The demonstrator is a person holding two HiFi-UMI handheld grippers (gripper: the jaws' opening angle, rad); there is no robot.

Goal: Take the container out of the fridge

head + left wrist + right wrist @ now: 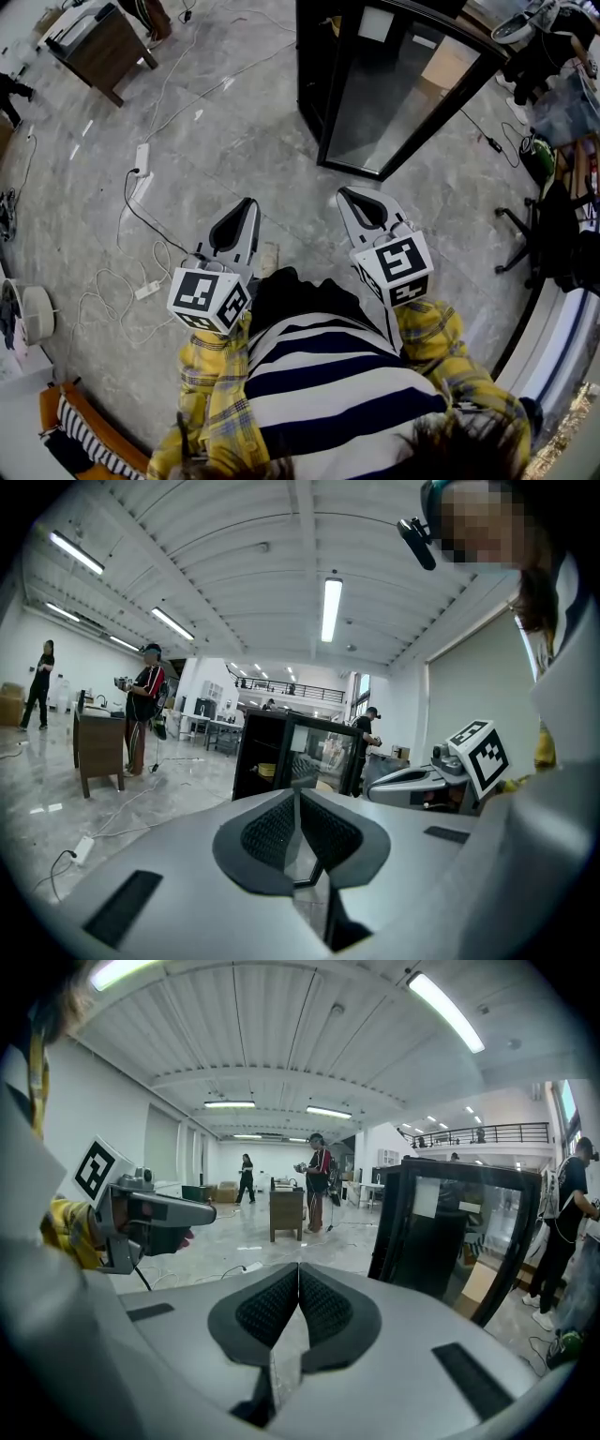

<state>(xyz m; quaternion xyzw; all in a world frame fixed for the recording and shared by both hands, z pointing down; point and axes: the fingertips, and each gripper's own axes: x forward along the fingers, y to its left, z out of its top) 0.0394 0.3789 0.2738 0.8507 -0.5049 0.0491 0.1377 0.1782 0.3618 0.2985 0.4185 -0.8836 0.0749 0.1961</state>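
Observation:
The black fridge (pixel 403 84) with its glass front stands on the grey floor a step or two ahead of me, to the right. In the left gripper view a yellowish container (pixel 265 771) shows on a shelf in the fridge's (pixel 281 752) dark left side. My left gripper (pixel 248 204) and right gripper (pixel 345 192) are held side by side at waist height, well short of the fridge. Both are shut with nothing in them: the left gripper's (pixel 298 794) pads meet, and so do the right gripper's (pixel 298 1267).
A power strip with white and black cables (pixel 141 159) lies on the floor ahead left. A wooden cabinet (pixel 98 42) stands far left, a white fan (pixel 37 314) at my left, an office chair (pixel 553 234) at my right. People (pixel 319 1180) stand in the background.

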